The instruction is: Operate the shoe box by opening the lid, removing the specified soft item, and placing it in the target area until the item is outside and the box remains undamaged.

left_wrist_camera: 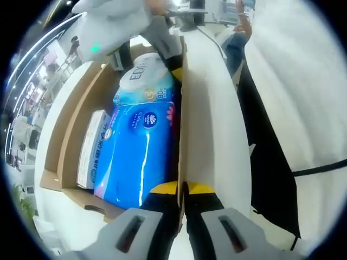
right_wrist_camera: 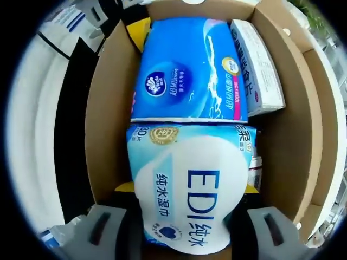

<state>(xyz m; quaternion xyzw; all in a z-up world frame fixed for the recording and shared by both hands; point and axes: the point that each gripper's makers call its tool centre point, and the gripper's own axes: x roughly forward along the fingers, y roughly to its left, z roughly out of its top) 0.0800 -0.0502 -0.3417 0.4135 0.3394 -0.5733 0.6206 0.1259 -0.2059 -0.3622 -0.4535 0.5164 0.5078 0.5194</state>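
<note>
The cardboard shoe box (left_wrist_camera: 70, 130) lies open on a white table. Inside lie a blue tissue pack (left_wrist_camera: 138, 151), a pale blue EDI wet wipes pack (left_wrist_camera: 146, 81) and a white carton (left_wrist_camera: 92, 146). My left gripper (left_wrist_camera: 182, 189) is shut on the box's side wall (left_wrist_camera: 181, 124), one yellow-tipped jaw on each face. My right gripper (right_wrist_camera: 187, 189) holds the wet wipes pack (right_wrist_camera: 190, 189) between its jaws, the yellow tips pressed against both of its sides. In the left gripper view the right gripper (left_wrist_camera: 165, 51) reaches into the box's far end. The left gripper (right_wrist_camera: 135, 24) shows at the box wall (right_wrist_camera: 105, 108).
The blue tissue pack (right_wrist_camera: 190, 70) and the white carton (right_wrist_camera: 257, 65) lie just beyond the wipes. The white table (left_wrist_camera: 217, 135) runs alongside the box, with a person's dark clothing (left_wrist_camera: 271, 179) close by. A person (left_wrist_camera: 241, 24) sits at the far end.
</note>
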